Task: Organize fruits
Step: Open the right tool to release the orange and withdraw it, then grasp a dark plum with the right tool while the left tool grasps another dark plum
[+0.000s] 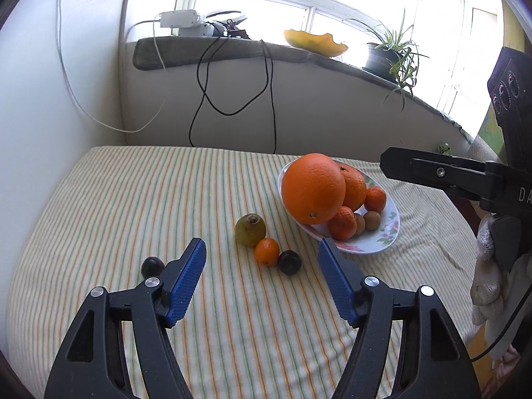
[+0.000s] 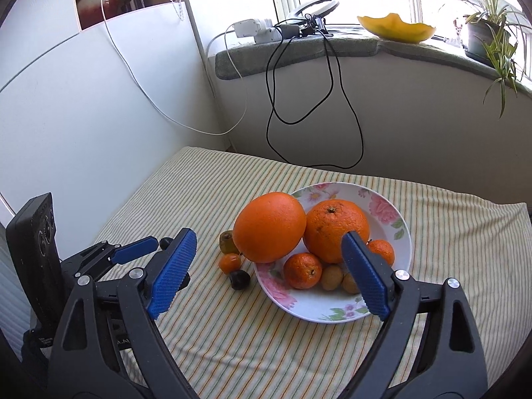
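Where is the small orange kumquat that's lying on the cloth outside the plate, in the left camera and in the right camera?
Left wrist view: the kumquat sits centre, between a greenish fruit and a dark plum.
Right wrist view: the kumquat sits left of centre, just left of the flowered plate.
Shared landmark: the big orange on the plate's left edge.

Orange oranges (image 2: pixel 269 227), pink-flowered white plate (image 2: pixel 382 206), green-yellow striped cloth (image 1: pixel 133 199), blue fingers (image 1: pixel 186 279)

Each tool (image 1: pixel 261 259) (image 2: pixel 269 249) has black plastic arms, silver screws and ribbed blue pads (image 1: pixel 186 282).
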`<state>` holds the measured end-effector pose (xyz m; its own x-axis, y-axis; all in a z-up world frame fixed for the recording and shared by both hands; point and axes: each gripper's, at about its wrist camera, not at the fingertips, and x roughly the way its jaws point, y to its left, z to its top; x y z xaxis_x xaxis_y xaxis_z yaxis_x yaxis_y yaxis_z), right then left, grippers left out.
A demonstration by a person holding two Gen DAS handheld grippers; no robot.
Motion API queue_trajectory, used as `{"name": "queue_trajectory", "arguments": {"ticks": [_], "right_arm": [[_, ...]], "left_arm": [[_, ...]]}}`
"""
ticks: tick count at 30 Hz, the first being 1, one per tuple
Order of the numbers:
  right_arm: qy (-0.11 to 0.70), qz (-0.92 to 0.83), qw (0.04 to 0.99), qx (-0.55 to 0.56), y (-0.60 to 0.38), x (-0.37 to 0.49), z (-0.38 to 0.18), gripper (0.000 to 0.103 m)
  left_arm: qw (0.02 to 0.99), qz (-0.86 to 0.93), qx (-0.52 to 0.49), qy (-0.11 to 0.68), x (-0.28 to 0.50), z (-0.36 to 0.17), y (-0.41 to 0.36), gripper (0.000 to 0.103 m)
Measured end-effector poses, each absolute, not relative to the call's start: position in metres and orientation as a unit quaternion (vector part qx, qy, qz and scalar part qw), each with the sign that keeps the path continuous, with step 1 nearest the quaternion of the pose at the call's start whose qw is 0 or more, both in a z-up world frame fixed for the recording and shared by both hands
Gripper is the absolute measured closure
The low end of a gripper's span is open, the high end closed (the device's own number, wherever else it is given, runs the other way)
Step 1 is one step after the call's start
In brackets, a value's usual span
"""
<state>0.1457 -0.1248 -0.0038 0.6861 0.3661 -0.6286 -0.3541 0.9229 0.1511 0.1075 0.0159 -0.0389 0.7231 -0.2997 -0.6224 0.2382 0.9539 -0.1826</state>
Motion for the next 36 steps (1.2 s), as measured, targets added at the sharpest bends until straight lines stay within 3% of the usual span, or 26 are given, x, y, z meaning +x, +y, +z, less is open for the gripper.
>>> {"name": "queue_trajectory", "arguments": {"ticks": [13, 16, 21, 27, 36], "right_arm": [[0.363, 0.247, 0.898, -0.014, -0.097, 0.108, -0.038, 0.012], [0.379, 0.249, 0.891, -0.014, -0.091, 0.109, -0.052, 0.019], [0.406, 0.248, 0.879, -0.01, -0.086, 0.117, -0.072, 0.041], [0.416, 0.233, 0.879, -0.025, -0.079, 0.13, -0.084, 0.055], [0.415, 0.214, 0.882, -0.059, -0.061, 0.146, -0.092, 0.062]], "left_arm": [[0.924, -0.108, -0.073, 0.359, 0.091, -0.061, 0.069, 0.034], [0.922, -0.105, -0.081, 0.364, 0.094, -0.066, 0.076, 0.039], [0.919, -0.105, -0.093, 0.369, 0.098, -0.071, 0.085, 0.046], [0.913, -0.109, -0.093, 0.382, 0.111, -0.078, 0.09, 0.057], [0.908, -0.109, -0.085, 0.396, 0.123, -0.089, 0.093, 0.064]]}}
